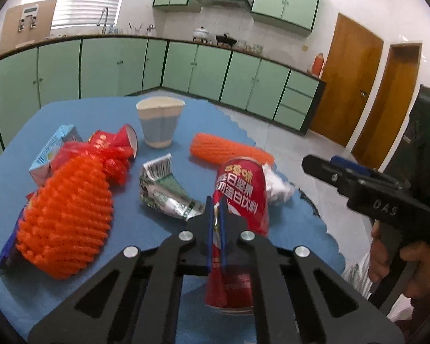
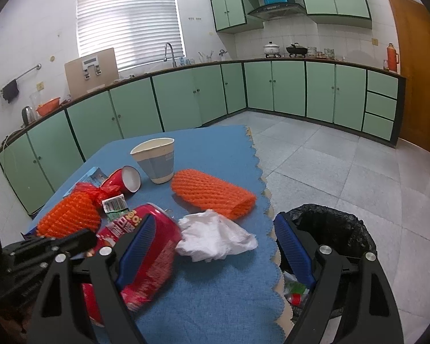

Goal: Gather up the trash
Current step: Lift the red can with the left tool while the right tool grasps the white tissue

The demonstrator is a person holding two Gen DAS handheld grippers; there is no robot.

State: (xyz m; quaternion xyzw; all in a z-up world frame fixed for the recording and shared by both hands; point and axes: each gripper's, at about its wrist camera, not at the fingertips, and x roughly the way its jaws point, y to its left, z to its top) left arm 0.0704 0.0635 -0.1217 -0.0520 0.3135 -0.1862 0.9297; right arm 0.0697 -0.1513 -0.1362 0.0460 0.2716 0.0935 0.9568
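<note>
My left gripper is shut on the rim of a red drink can and holds it tilted over the blue table; the can also shows in the right wrist view. My right gripper is open and empty, above a crumpled white tissue. An orange foam net sleeve lies behind the tissue. A paper cup, a crushed silver carton, a big orange foam net, a red mesh bag and a small milk box lie on the table.
A bin lined with a black bag stands on the tiled floor just right of the table's scalloped edge; it holds some trash. Green kitchen cabinets run along the walls behind. A tipped red cup lies near the paper cup.
</note>
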